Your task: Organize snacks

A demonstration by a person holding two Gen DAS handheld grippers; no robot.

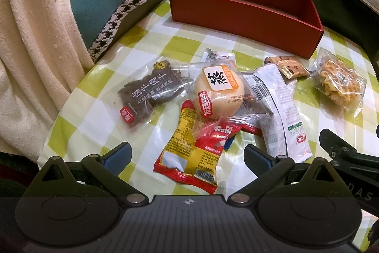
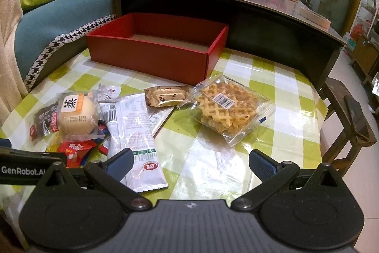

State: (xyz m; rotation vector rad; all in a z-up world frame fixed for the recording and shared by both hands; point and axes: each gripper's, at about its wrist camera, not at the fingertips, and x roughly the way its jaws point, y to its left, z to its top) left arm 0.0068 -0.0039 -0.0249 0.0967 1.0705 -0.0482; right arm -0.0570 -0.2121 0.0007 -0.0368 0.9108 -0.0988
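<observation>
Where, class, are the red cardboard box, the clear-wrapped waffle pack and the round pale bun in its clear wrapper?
Red cardboard box [image 2: 151, 56], right wrist view, front wall.
Clear-wrapped waffle pack [image 2: 227, 108], right wrist view, waffle's middle.
Round pale bun [image 1: 219, 93], left wrist view, bun's top.

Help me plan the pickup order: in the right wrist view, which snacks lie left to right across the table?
Dark jerky pack → round steamed cake → long white sachet → small gold-brown packet → waffle pack.
</observation>
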